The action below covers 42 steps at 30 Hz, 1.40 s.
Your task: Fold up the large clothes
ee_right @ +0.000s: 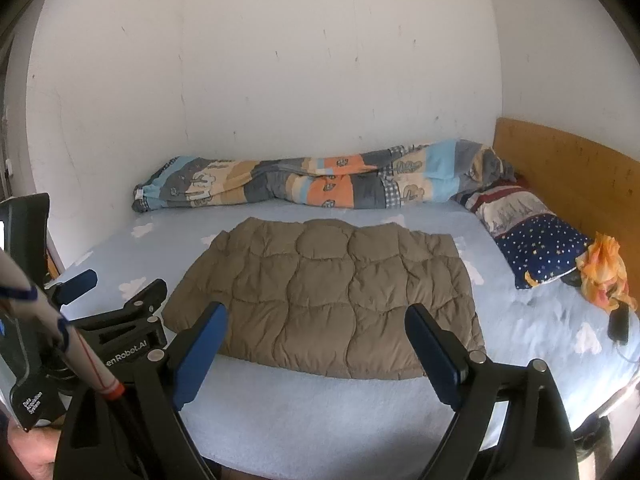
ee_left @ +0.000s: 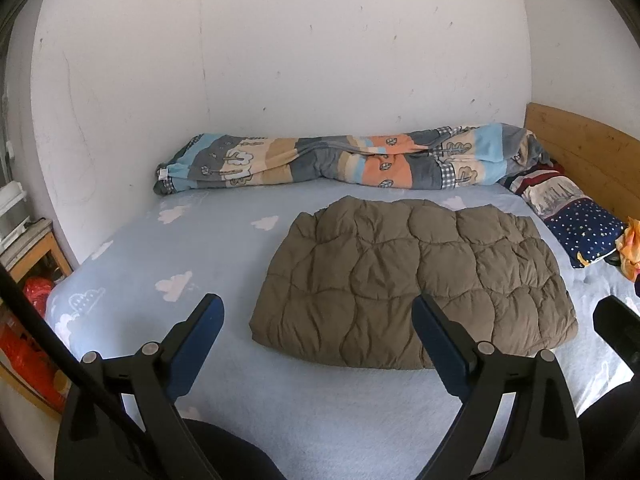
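I see the brown quilted jacket (ee_left: 416, 284) lying folded into a flat, roughly rectangular bundle in the middle of the bed (ee_left: 132, 264), on the pale blue cloud-print sheet, its near edge just beyond my claw tips. My left claw (ee_left: 316, 314) hangs above the sheet with its blue-padded fingers (ee_left: 210, 312) spread wide, holding nothing; its right finger overlaps the jacket's near edge in the left wrist view, though I cannot tell whether it touches the fabric. My right claw (ee_right: 316, 322) is likewise wide open and empty, framing the jacket's (ee_right: 324, 296) near edge from the front. In the right wrist view the left claw (ee_right: 120, 300) shows at the left side, over the bed's (ee_right: 540, 332) near left part. Behind the jacket, along the white wall (ee_left: 280, 60), a striped blanket (ee_left: 344, 160) in orange, blue and grey lies rolled up lengthwise. To the right, a star-print pillow (ee_right: 536, 248) rests against the wooden headboard (ee_right: 568, 168), with an orange cloth (ee_right: 604, 276) beside it and a small black device (ee_right: 618, 326) on the sheet just nearer. Left of the bed, a wooden shelf (ee_left: 36, 248) holds red items (ee_left: 38, 292).
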Each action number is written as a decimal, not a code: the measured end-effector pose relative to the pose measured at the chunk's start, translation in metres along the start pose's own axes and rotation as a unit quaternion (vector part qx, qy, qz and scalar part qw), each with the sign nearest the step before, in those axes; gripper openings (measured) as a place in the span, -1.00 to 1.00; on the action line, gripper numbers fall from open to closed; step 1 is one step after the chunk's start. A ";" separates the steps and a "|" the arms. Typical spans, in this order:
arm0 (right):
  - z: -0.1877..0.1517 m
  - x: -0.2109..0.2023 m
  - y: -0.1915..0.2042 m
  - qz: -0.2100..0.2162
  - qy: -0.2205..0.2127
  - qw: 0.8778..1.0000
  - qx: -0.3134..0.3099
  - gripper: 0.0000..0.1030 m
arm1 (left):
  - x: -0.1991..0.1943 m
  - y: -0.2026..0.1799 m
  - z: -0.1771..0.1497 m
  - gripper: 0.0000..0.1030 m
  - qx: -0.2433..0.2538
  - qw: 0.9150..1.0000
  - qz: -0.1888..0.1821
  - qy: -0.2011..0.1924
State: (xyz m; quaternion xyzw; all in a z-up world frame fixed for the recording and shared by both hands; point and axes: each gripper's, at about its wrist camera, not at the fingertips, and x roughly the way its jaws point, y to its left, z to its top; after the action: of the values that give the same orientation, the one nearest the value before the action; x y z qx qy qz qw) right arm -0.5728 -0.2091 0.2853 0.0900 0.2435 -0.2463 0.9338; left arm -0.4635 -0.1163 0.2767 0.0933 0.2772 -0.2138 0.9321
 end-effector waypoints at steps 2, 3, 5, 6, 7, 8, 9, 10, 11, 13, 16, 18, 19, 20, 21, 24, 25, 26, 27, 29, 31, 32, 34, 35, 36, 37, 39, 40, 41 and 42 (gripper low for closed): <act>-0.001 0.003 0.000 0.000 0.002 1.000 0.000 0.81 | 0.001 0.001 0.000 0.83 -0.001 1.000 -0.003 0.001; -0.001 0.004 0.000 -0.001 0.003 1.000 -0.001 0.81 | 0.000 0.000 0.000 0.83 -0.002 1.000 -0.002 -0.002; -0.001 0.005 0.000 -0.001 0.004 1.000 -0.002 0.81 | 0.003 0.001 -0.001 0.84 -0.005 1.000 -0.009 0.000; -0.001 0.006 0.000 -0.002 0.005 1.000 -0.002 0.81 | 0.005 0.001 -0.001 0.84 -0.006 1.000 -0.013 0.003; -0.002 0.007 0.000 -0.002 0.007 1.000 -0.001 0.81 | 0.007 0.001 -0.001 0.84 -0.008 1.000 -0.016 0.006; -0.002 0.009 -0.001 -0.002 0.009 1.000 -0.001 0.81 | 0.009 0.000 -0.001 0.84 -0.009 1.000 -0.019 0.009; -0.003 0.010 -0.002 -0.002 0.011 1.000 0.000 0.81 | 0.011 0.000 -0.002 0.84 -0.012 1.000 -0.023 0.012; -0.003 0.012 -0.002 -0.003 0.013 1.000 0.000 0.81 | 0.013 0.001 -0.002 0.84 -0.014 0.999 -0.026 0.015; -0.002 0.014 -0.002 -0.004 0.014 1.000 0.001 0.81 | 0.015 0.001 -0.003 0.84 -0.016 0.999 -0.025 0.015; -0.003 0.017 -0.001 -0.004 0.016 1.000 0.001 0.81 | 0.017 -0.001 -0.003 0.84 -0.013 1.000 -0.022 0.018; -0.004 0.022 -0.001 -0.003 0.022 1.000 -0.002 0.81 | 0.022 -0.001 -0.002 0.84 -0.013 0.999 -0.023 0.028; -0.005 0.024 0.000 -0.003 0.024 1.000 -0.002 0.81 | 0.024 0.001 -0.003 0.84 -0.016 0.999 -0.031 0.030; -0.005 0.024 0.000 -0.004 0.025 1.000 -0.002 0.81 | 0.025 0.001 -0.003 0.84 -0.017 0.999 -0.030 0.031; -0.005 0.025 0.000 -0.004 0.025 1.000 -0.003 0.81 | 0.027 0.002 -0.003 0.84 -0.015 0.999 -0.029 0.032; -0.005 0.026 0.000 -0.005 0.025 1.000 -0.003 0.81 | 0.028 0.002 -0.003 0.84 -0.011 0.999 -0.026 0.032; -0.007 0.026 0.000 -0.007 0.025 1.000 -0.001 0.81 | 0.030 0.004 -0.001 0.84 -0.003 1.000 -0.001 0.031; -0.007 0.027 0.000 -0.007 0.025 1.000 -0.001 0.81 | 0.030 0.005 -0.001 0.84 -0.001 0.999 0.009 0.031; -0.008 0.027 0.000 -0.008 0.025 1.000 -0.001 0.81 | 0.030 0.006 -0.001 0.84 0.000 0.999 0.020 0.032; -0.008 0.028 0.000 -0.009 0.025 1.000 -0.001 0.81 | 0.031 0.008 0.000 0.84 -0.001 0.999 0.027 0.034; -0.009 0.029 0.000 -0.010 0.026 1.000 -0.002 0.81 | 0.030 0.011 0.000 0.84 -0.003 0.998 0.042 0.037; -0.009 0.029 0.001 -0.008 0.026 1.000 -0.002 0.81 | 0.030 0.014 0.001 0.84 -0.003 0.998 0.051 0.035; -0.009 0.029 0.002 -0.008 0.026 1.000 -0.003 0.81 | 0.028 0.013 0.000 0.84 0.000 0.998 0.060 0.030; -0.010 0.030 0.002 -0.006 0.027 1.000 -0.006 0.81 | 0.027 0.012 0.001 0.84 0.006 0.998 0.063 0.025; -0.011 0.030 0.001 -0.006 0.028 1.000 -0.007 0.81 | 0.026 0.012 0.001 0.84 0.009 0.998 0.060 0.024; -0.011 0.030 0.002 -0.006 0.028 1.000 -0.009 0.81 | 0.025 0.010 0.000 0.84 0.009 0.998 0.055 0.024; -0.012 0.030 0.002 -0.006 0.029 1.000 -0.011 0.81 | 0.025 0.009 0.000 0.84 0.010 0.998 0.050 0.025; -0.012 0.031 0.002 -0.007 0.029 0.999 -0.012 0.81 | 0.023 0.008 -0.001 0.84 0.013 0.999 0.041 0.024; -0.012 0.031 0.001 -0.010 0.030 0.999 -0.011 0.81 | 0.022 0.007 0.000 0.84 0.014 0.999 0.039 0.024; -0.012 0.032 0.000 -0.012 0.032 0.999 -0.011 0.81 | 0.021 0.006 -0.001 0.84 0.016 0.999 0.033 0.023; -0.012 0.033 -0.001 -0.013 0.034 0.999 -0.010 0.81 | 0.021 0.006 0.000 0.84 0.015 0.999 0.028 0.023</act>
State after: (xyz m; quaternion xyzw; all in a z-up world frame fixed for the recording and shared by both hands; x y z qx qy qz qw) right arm -0.5534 -0.2200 0.2581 0.0855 0.2786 -0.2530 0.9225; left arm -0.4451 -0.1184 0.2654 0.1196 0.2931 -0.1894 0.9295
